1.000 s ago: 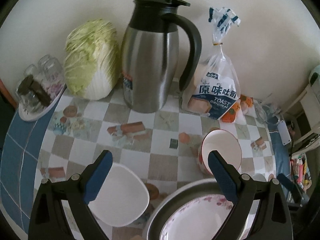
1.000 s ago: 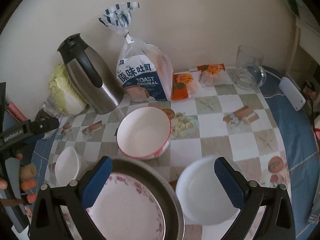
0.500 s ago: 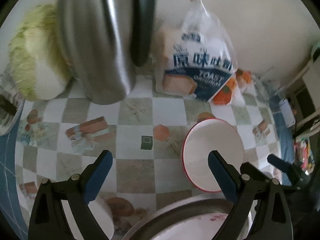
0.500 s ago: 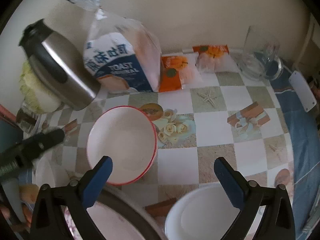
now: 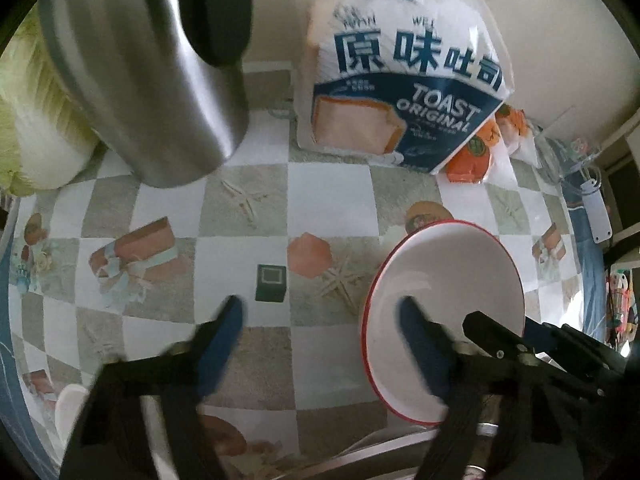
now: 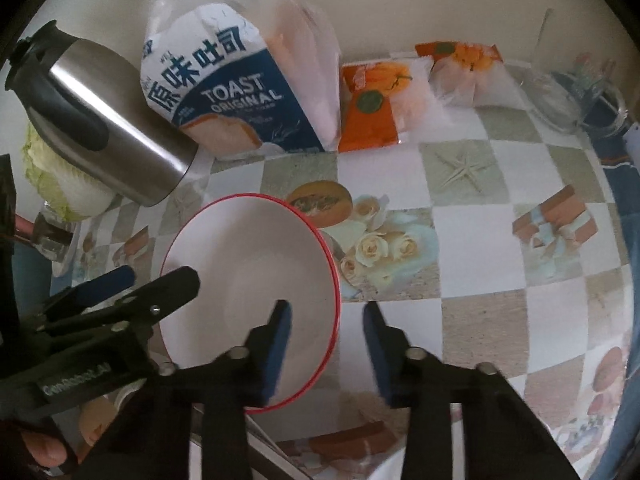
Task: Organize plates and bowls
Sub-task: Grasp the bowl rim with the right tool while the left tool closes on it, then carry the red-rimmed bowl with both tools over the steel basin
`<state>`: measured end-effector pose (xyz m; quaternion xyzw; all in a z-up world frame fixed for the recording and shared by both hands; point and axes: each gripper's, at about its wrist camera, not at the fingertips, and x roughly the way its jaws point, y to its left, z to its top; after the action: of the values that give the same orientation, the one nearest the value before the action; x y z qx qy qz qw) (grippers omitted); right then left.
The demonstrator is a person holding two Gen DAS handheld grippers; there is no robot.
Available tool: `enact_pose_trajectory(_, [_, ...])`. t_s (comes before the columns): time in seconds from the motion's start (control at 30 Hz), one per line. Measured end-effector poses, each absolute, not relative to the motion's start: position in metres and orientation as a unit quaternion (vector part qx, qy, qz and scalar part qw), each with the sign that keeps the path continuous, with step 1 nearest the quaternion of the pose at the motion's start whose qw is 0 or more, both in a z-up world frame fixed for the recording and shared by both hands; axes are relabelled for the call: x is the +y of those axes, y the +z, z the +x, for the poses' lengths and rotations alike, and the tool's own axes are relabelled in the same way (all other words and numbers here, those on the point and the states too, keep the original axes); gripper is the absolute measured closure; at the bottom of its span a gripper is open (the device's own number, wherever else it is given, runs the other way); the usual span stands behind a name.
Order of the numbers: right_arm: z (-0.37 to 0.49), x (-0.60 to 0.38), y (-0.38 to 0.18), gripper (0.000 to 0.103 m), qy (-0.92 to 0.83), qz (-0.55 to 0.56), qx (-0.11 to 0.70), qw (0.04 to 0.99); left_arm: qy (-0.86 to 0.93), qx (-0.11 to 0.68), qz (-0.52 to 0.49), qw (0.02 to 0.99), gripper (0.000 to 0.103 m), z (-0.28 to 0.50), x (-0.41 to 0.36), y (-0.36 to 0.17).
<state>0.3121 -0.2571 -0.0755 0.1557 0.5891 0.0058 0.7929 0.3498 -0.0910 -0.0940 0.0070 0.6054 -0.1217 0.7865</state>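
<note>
**Both grippers close in on the red-rimmed bowl**

The red-rimmed bowl point(image 6: 248, 276) sits on the checked tablecloth point(image 5: 328, 184), in front of the toast bag point(image 5: 404, 80) and the steel jug point(image 5: 148, 80). A second ago both cameras looked across the whole table from higher up; now both sit lower and nearer, and the bowl fills far more of each view.

The left gripper point(image 5: 320, 312) has narrowed from its wide spread. Its jaws are closing, straddling the bowl's left rim: one finger inside, the other over bare cloth. I cannot tell whether either pad touches the rim.

The right gripper point(image 6: 326, 320) has drawn in much more. Its jaws are closing across the bowl's right rim, one finger point(image 6: 280, 328) inside the bowl and one outside, with a gap visible beside the outer pad.

The flowered plate and the white bowls from earlier have slipped almost out of view.
</note>
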Motion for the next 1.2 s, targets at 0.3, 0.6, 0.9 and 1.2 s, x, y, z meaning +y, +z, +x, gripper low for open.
enact_pose_trajectory(0.3, [0.311, -0.253, -0.085, 0.085, 0.019, 0.145, 0.598, 0.788, -0.150, 0.635, 0.004, 0.758, 0.068, 0.345, -0.110, -0.113])
enact_pose_trajectory(0.6, [0.305, -0.265, -0.082, 0.085, 0.017, 0.139, 0.592, 0.793, -0.174, 0.628, 0.001, 0.758, 0.086, 0.339, -0.127, -0.109])
enact_pose_trajectory(0.9, [0.295, -0.278, -0.036, 0.085, 0.012, 0.136, 0.555, 0.821, -0.184, 0.590, 0.010, 0.786, 0.086, 0.326, -0.138, -0.064])
enact_pose_trajectory(1.2, [0.257, -0.256, 0.007, 0.085, 0.023, 0.116, 0.535, 0.837, -0.171, 0.565, 0.013, 0.807, 0.086, 0.283, -0.123, -0.018])
